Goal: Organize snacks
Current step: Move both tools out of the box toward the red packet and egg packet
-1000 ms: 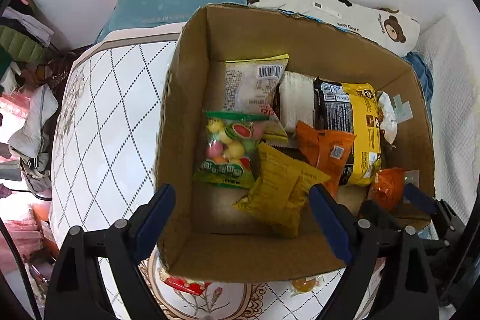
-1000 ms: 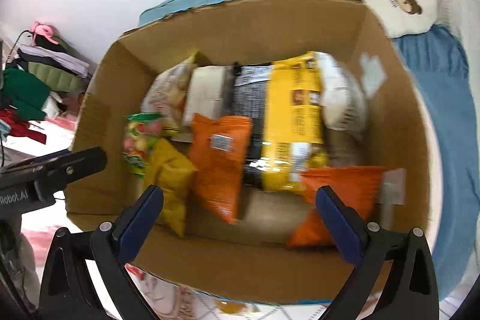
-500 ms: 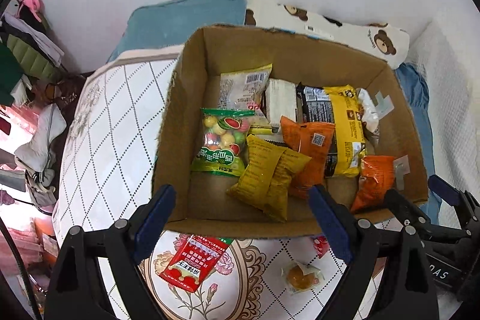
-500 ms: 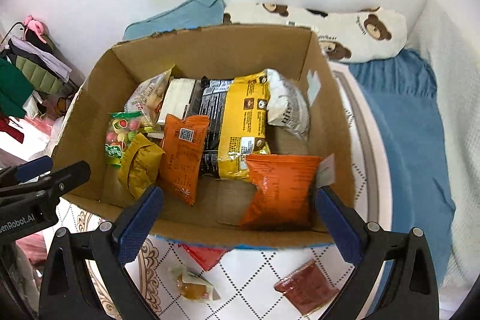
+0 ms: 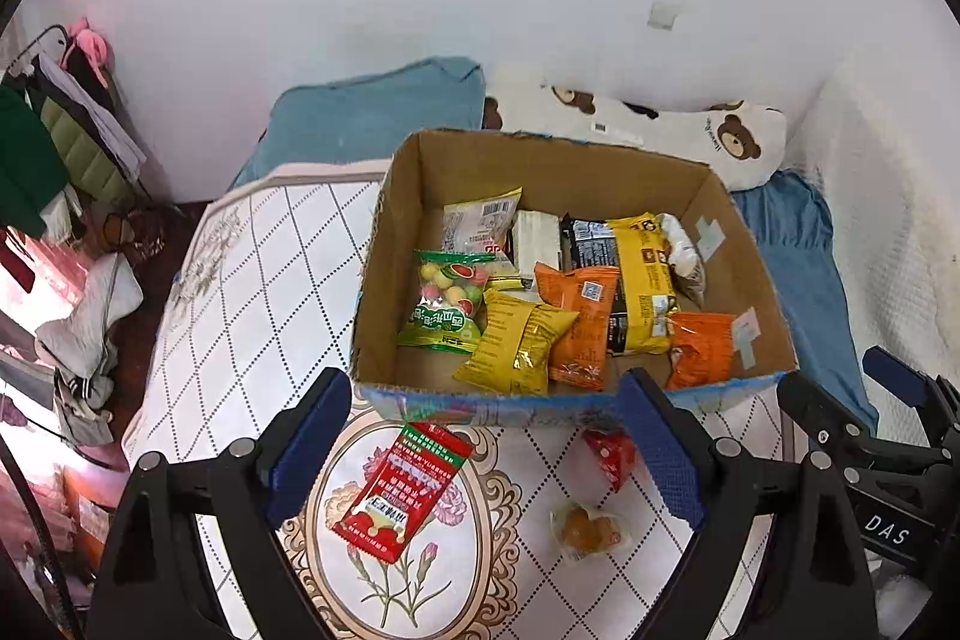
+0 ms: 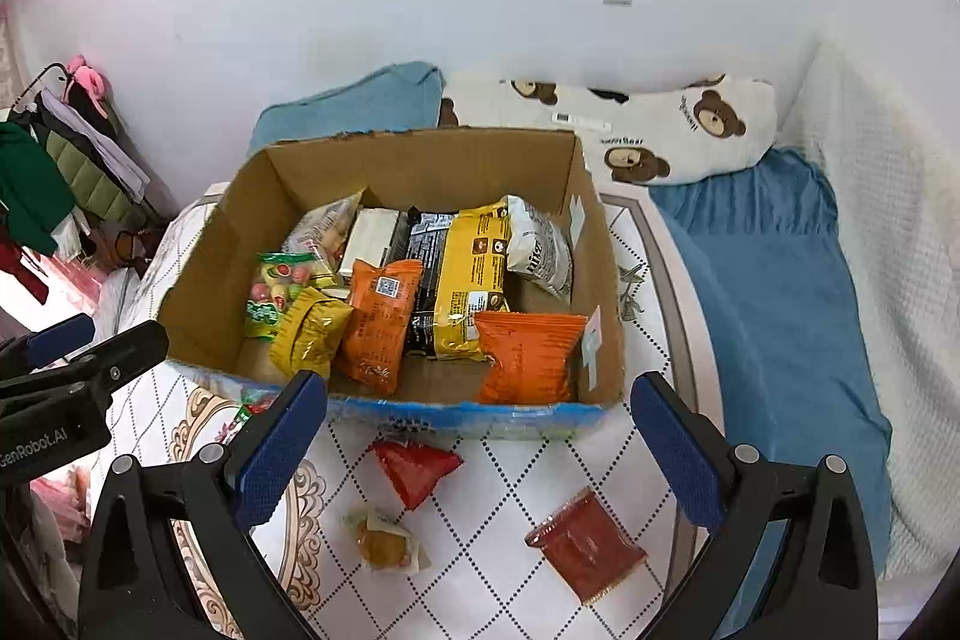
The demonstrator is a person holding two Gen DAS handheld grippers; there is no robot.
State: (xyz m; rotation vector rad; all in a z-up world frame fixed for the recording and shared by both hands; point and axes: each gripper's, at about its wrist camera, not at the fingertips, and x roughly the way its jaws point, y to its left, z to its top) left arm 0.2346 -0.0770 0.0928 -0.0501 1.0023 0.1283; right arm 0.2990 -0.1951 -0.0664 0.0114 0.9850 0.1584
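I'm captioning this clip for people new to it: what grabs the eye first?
The open brown cardboard box at centre, crammed with bright orange, yellow and green snack packets. Next, the loose snacks on the quilted white mat before it: a long red sachet, a small red packet, a clear-wrapped yellow pastry and a dark red packet.

box (image 6: 420, 406): snacks inside | 3 packets (image 6: 414, 469) before it | pillows (image 6: 660, 130) behind

red packet (image 6: 249, 406) | mostly hidden by left claw (image 6: 60, 358)

The cardboard box (image 6: 420, 415) front wall blocks forward passage, while bare quilt (image 6: 510, 496) between loose packets lies reachable.
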